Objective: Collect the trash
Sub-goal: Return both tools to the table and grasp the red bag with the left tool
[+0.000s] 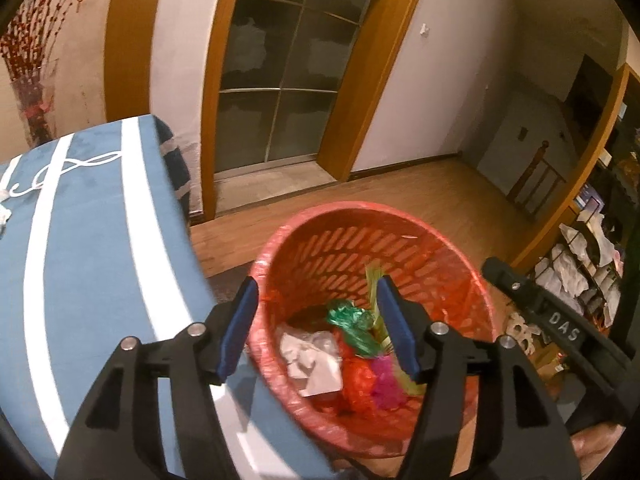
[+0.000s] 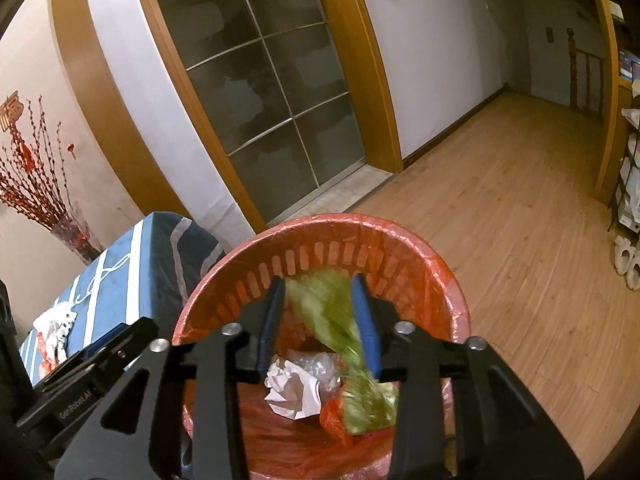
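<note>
One red basket [image 1: 400, 240] stands on the wooden floor [image 2: 500, 208] beside the blue striped tabletop [image 1: 88, 232]. Both grippers hang over it. Left gripper [image 1: 316, 324]: fingers spread, holding nothing. Right gripper [image 2: 318, 320]: fingers spread, a blurred green wrapper [image 2: 340, 336] between them, its long axis running steeply down into the basket. Inside lies one crumpled white paper [image 2: 292, 392].

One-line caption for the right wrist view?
Open right tongs over the red basket as yellow-green plastic trash drops between them.
</note>
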